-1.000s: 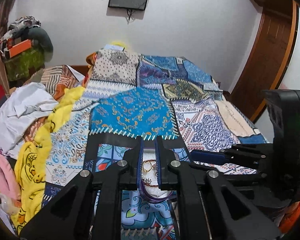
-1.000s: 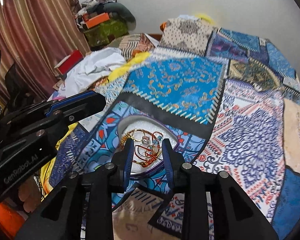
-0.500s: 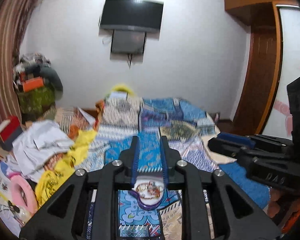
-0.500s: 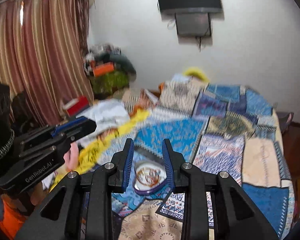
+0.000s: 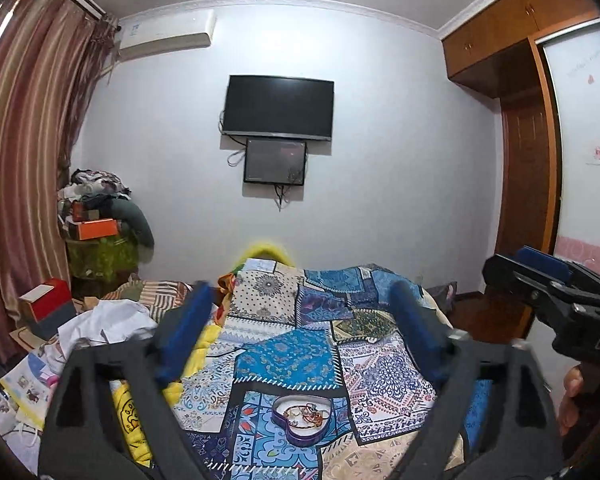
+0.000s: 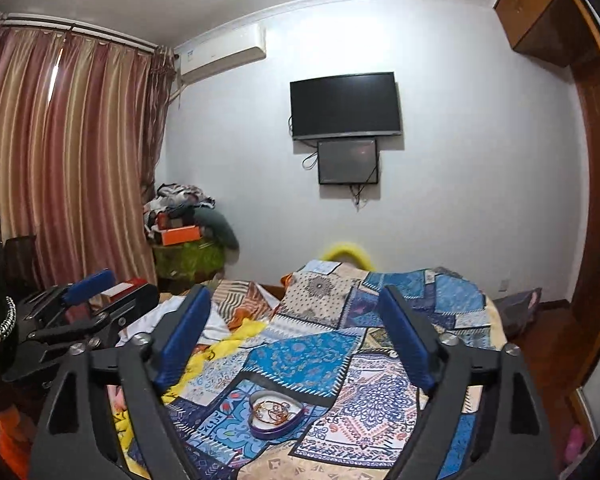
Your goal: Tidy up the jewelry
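Note:
A purple heart-shaped tin (image 5: 303,420) holding a tangle of gold bangles and jewelry (image 5: 306,417) sits on the patchwork bedspread (image 5: 296,360); it also shows in the right wrist view (image 6: 275,414). My left gripper (image 5: 300,304) is open and empty, raised well above and behind the tin. My right gripper (image 6: 296,308) is open and empty too, held high over the bed. Each gripper shows in the other's view, the right one (image 5: 556,284) at the right edge and the left one (image 6: 88,292) at the left.
White cloth (image 5: 108,320) and a yellow garment (image 5: 132,404) lie on the bed's left side. A pile of boxes and clothes (image 5: 96,224) stands in the left corner. A television (image 5: 278,106) hangs on the far wall. A wooden wardrobe (image 5: 528,160) stands at right.
Both grippers pulled up and back from the tin, which now looks small and far below. Both went from nearly closed to wide open.

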Motion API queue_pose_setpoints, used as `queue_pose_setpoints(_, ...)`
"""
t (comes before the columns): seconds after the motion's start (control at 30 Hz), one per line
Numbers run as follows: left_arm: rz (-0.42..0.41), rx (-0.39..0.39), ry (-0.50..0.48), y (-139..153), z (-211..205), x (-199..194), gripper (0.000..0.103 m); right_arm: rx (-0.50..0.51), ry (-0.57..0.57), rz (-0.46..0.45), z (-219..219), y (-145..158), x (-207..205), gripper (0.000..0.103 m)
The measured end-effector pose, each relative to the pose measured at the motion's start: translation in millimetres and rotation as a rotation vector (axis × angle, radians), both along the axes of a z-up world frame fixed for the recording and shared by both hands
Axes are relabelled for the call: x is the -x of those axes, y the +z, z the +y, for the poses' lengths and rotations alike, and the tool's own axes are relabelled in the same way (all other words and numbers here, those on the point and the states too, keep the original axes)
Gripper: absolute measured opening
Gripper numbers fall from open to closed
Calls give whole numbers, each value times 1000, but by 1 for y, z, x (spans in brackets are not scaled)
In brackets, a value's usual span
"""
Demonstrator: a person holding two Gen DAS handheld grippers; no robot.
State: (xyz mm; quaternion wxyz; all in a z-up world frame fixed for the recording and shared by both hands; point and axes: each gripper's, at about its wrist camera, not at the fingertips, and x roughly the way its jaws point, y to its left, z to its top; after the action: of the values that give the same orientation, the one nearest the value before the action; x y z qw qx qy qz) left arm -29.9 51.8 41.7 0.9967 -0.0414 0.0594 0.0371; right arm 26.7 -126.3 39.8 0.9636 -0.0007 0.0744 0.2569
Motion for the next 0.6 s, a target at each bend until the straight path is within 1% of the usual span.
queue_pose_setpoints(0.03, -3, 0, 3, 0, 0, 2, 94, 0, -16, -6, 1, -1, 0, 89)
queue_pose_setpoints(0.1, -4, -4, 9, 0, -1, 4, 95, 6, -42, -16, 3, -3, 0, 98)
queue_pose_setpoints(0.13, -4, -6, 14, 0, -1, 6, 96, 8, -49, -18, 3, -4, 0, 100)
queue_pose_setpoints(0.2, -5, -9, 19, 0, -1, 8, 98, 9, -54, -19, 4, -5, 1, 100)
queue_pose_setpoints(0.47, -6, -7, 19, -1, -4, 12, 99, 2, -54, -16, -1, -3, 7, 100)
queue_pose_setpoints(0.5, -6, -7, 19, -1, -4, 12, 99, -1, -54, -15, -7, -8, 11, 100)
queue_pose_setpoints(0.6, -5, -7, 19, -2, -4, 13, 99, -4, -53, -11, -9, -9, 10, 100)
